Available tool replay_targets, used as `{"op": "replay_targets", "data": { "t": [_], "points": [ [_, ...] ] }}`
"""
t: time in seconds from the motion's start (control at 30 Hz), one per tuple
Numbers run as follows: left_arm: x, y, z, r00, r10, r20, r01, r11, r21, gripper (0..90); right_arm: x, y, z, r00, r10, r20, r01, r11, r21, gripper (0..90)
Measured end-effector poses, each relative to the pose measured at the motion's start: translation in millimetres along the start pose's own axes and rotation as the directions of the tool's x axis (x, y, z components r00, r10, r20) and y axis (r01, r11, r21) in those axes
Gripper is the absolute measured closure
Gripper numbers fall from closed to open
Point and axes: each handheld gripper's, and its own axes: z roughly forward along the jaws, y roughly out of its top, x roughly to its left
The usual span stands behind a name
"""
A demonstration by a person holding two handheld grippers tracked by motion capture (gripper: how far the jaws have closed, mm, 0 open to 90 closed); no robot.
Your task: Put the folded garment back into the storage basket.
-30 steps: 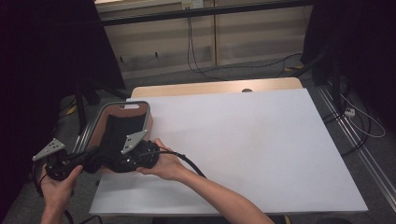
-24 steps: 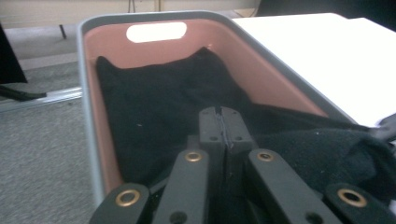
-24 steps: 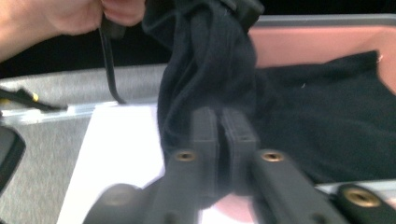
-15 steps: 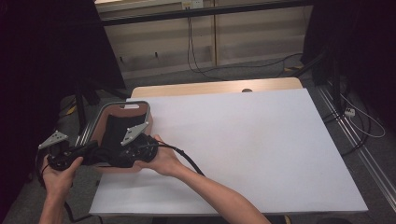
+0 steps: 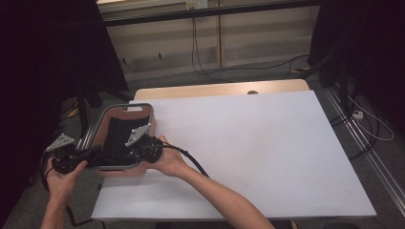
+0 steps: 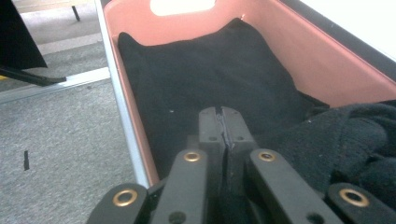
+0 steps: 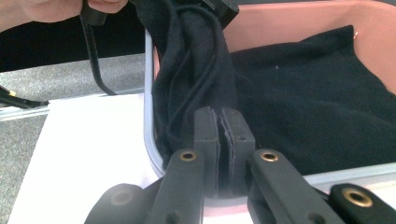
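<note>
A salmon-pink basket (image 5: 126, 106) with a grey rim sits at the table's left edge, and a black cloth (image 5: 117, 133) lies in it. My left gripper (image 5: 93, 153) is at the basket's near left corner. Its jaws (image 6: 223, 122) are pressed together over the cloth (image 6: 210, 70), with a thin line of fabric between the pads. My right gripper (image 5: 129, 153) reaches in from the near right. It is shut (image 7: 223, 123) at the rim (image 7: 148, 140), where a bunched fold of the cloth (image 7: 191, 70) hangs over the edge.
The white table top (image 5: 248, 143) stretches to the right of the basket. A black cable (image 5: 191, 160) trails from the right gripper across it. Grey carpet (image 6: 60, 130) lies left of the basket, with stand legs (image 5: 83, 102) and cables on the floor behind the table.
The left hand and its gripper have shifted a little to the right, closer to the basket's near corner. The right hand has stayed about where it was.
</note>
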Motion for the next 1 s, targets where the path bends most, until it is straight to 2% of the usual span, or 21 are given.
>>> {"op": "replay_targets", "data": {
  "t": [0.1,0.2,0.37,0.43,0.53,0.63,0.7,0.8,0.9,1.0],
  "points": [
    [1.4,-1.2,0.8,0.9999,-0.004,0.011,0.004,1.0000,0.002,88.1,-1.1,0.1,-0.8,1.0000,-0.003,-0.001,0.003,1.000,0.001,85.8],
    [-0.8,-1.4,1.4,0.9996,0.027,-0.010,-0.027,0.9993,0.028,88.1,-0.4,0.4,-0.1,1.0000,-0.002,0.007,0.002,1.000,0.005,85.5],
    [0.8,-1.4,1.2,0.9999,0.014,-0.006,-0.014,0.9996,0.026,86.4,-1.9,1.0,2.1,1.0000,0.000,0.009,0.000,1.000,0.007,83.5],
    [1.8,-2.2,0.6,0.9999,-0.009,-0.007,0.009,0.9999,0.007,82.6,-1.8,1.3,2.1,0.9999,0.002,0.012,-0.002,1.000,0.009,82.6],
    [2.4,-1.2,-3.3,0.9988,-0.022,-0.044,0.021,0.9995,-0.023,65.3,-2.1,1.1,2.0,0.9997,0.001,0.026,-0.001,1.000,0.007,77.8],
    [1.9,2.3,-7.7,0.9974,-0.048,-0.053,0.044,0.9962,-0.076,52.6,-3.3,0.6,1.2,0.9992,0.013,0.039,-0.013,1.000,0.000,72.4],
    [2.0,5.1,-10.4,0.9968,-0.047,-0.065,0.041,0.9950,-0.091,42.7,-3.3,1.2,-0.7,0.9988,0.019,0.044,-0.019,1.000,-0.007,68.3],
    [0.4,7.1,-11.6,0.9962,-0.054,-0.068,0.046,0.9920,-0.117,34.6,-3.4,2.6,-4.5,0.9985,0.031,0.045,-0.029,0.999,-0.029,61.1],
    [-1.6,6.6,-11.8,0.9950,-0.084,-0.053,0.075,0.9855,-0.152,25.9,-3.2,1.9,-6.4,0.9983,0.040,0.042,-0.038,0.998,-0.041,57.6],
    [-3.1,7.0,-13.7,0.9928,-0.091,-0.079,0.076,0.9828,-0.168,20.9,-4.3,-0.3,-6.6,0.9976,0.047,0.050,-0.045,0.998,-0.049,54.2]
  ]
}}
